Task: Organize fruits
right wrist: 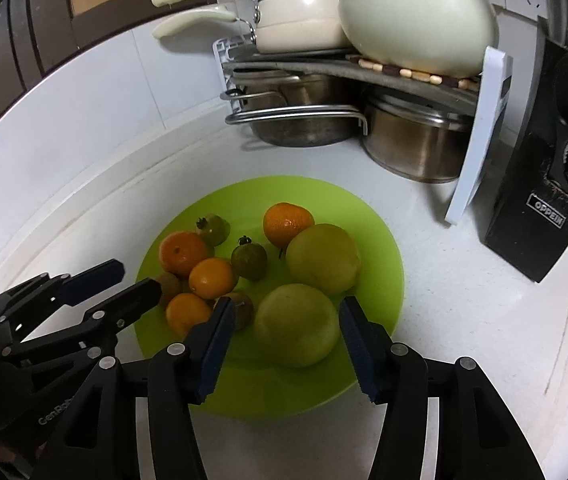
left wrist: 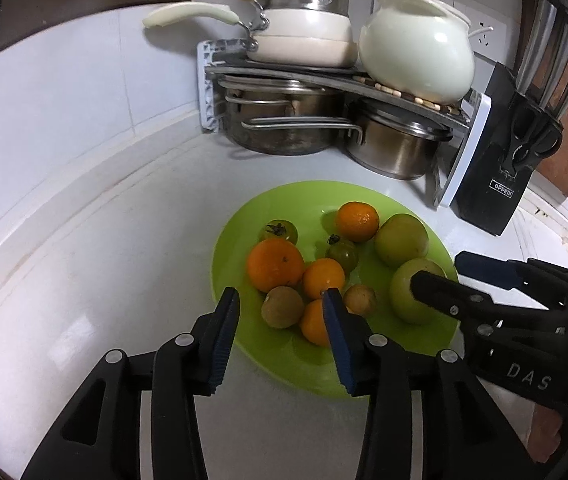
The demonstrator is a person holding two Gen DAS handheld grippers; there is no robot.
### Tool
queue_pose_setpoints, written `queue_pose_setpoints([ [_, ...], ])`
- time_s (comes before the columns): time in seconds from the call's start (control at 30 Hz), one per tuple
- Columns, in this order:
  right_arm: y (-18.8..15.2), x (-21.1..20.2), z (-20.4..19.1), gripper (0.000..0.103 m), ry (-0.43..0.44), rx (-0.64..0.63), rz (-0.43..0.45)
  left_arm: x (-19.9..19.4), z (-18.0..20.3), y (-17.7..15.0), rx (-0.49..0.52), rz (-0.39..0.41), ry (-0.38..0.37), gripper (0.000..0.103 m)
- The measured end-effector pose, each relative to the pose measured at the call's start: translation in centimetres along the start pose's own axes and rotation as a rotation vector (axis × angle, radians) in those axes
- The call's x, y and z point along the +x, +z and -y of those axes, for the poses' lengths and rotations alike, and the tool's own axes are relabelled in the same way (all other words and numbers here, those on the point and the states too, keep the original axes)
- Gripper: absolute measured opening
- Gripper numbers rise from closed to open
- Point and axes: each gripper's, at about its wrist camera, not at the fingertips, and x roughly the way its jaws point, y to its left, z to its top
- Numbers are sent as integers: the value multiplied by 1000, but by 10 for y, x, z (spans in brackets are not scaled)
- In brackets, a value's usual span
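Left wrist view shows the left gripper (left wrist: 281, 300) parted and empty over the green plate (left wrist: 308, 372), right gripper (right wrist: 286, 308) parted around, not pressing, the near green fruit (right wrist: 296, 324).

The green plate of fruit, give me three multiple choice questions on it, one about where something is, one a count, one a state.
1. Where does the green plate sit?
A. on the white counter
B. on the pot rack
C. in a sink

2. How many orange citrus fruits lie on it?
A. two
B. four
C. six

3. The right gripper is:
A. clamped on an orange
B. open around the nearer big green fruit
C. out of sight

Answers: 1 A, counter shows all round its rim. 2 B, four oranges are visible. 3 B, gaps show beside both pads.
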Motion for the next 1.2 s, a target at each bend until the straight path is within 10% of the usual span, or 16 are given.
queue_pose_setpoints([
  [1.2,-116,-227,2,89,-42,-33,275,-220,71,-102,-32,222,209,100],
])
